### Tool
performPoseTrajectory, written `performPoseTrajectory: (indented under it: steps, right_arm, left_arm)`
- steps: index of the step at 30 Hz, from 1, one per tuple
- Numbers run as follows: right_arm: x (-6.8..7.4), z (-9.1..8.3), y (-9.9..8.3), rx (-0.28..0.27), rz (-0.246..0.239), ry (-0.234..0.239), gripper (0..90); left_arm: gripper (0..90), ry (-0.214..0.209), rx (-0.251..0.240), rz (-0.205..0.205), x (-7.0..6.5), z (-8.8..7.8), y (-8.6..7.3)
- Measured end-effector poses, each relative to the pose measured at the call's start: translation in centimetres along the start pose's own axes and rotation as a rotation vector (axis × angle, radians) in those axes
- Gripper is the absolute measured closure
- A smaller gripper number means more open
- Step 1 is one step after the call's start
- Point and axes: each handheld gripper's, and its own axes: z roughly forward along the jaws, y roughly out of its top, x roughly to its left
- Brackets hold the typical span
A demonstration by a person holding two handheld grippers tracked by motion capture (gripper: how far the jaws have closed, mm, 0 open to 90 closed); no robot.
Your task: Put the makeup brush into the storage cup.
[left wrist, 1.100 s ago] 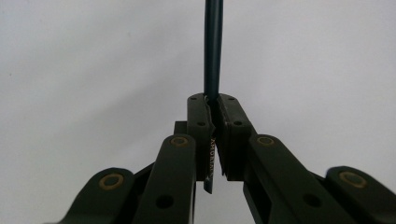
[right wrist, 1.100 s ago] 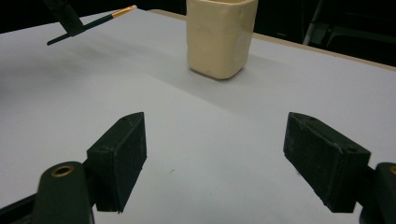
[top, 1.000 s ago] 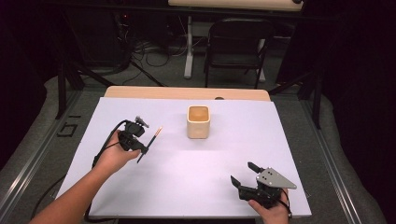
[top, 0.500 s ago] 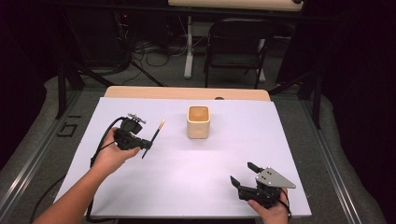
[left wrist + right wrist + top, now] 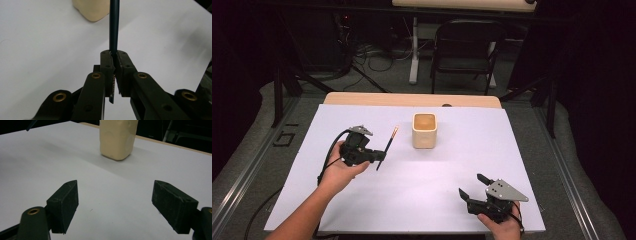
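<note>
One raised left gripper, jaws clamping dark pencil.

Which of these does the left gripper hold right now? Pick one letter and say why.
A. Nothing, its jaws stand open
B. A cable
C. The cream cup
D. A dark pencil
D: in the left gripper view the left gripper has its jaws clamped on the dark pencil, while the cream cup stands apart on the table.

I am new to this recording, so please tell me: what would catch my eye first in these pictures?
First, the dark pencil clamped in the left tool, held above the white table at its left side. Next, the cream cup standing upright near the table's far middle. The right tool rests open at the near right edge.
</note>
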Motion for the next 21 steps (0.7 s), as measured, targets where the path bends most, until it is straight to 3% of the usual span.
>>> performPoseTrajectory:
  steps: [6,13,21]
  right_arm:
    - [0.0,0.1,0.0,0.004,0.000,0.002,21.2]
    - [0.0,0.2,-0.1,0.005,0.008,0.002,21.3]
    - [-0.1,0.4,-0.2,0.010,0.017,0.002,21.4]
  left_arm:
    - [84.9,-0.063,-0.066,0.014,-1.0,0.8,0.0]
    - [84.9,-0.108,-0.124,0.017,-1.9,1.5,-0.2]
    - [84.9,-0.159,-0.166,0.010,-2.5,2.1,-0.7]
